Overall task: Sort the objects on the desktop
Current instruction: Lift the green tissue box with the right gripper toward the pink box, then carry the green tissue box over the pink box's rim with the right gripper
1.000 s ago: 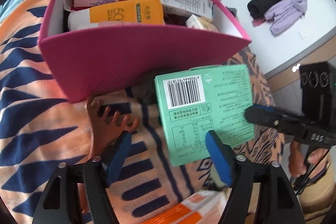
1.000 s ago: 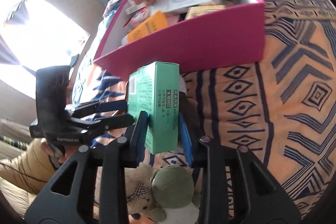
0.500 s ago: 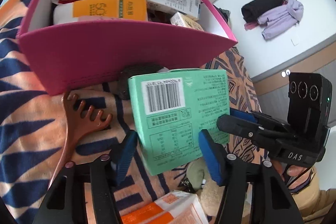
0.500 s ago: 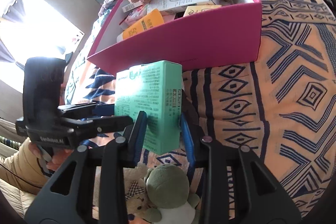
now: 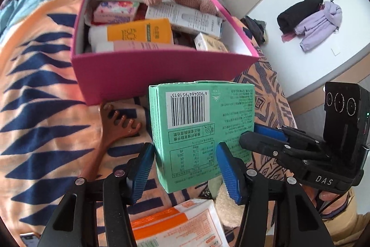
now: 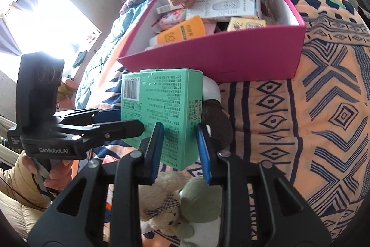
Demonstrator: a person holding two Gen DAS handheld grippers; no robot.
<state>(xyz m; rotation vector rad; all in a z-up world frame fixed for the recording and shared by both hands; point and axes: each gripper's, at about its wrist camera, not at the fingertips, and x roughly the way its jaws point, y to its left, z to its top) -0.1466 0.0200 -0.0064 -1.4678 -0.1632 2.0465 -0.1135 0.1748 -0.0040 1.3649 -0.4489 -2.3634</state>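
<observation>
A green carton [image 5: 203, 131] with a barcode hangs in the air in front of a pink box [image 5: 148, 71]. My right gripper [image 6: 180, 147] is shut on the carton [image 6: 166, 108], its blue pads on both narrow sides. My left gripper [image 5: 185, 168] is open; its blue pads straddle the carton's lower edge without pressing it. The right gripper also shows in the left wrist view [image 5: 261, 138], and the left gripper in the right wrist view [image 6: 120, 122]. The pink box [image 6: 231, 59] holds an orange tube, a white carton, a knitted pink toy and other packs.
A brown wooden comb [image 5: 113, 126] lies on the patterned orange-and-blue blanket [image 5: 39, 108] left of the carton. An orange-and-white tissue pack [image 5: 180, 226] lies below my left gripper. A teddy bear and green plush [image 6: 182, 203] lie under my right gripper. A dark brown object [image 6: 217, 119] sits behind the carton.
The green carton has risen higher in front of the pink box and turned its barcode face more toward the left camera. The left gripper's pads have closed in around its lower edge.
</observation>
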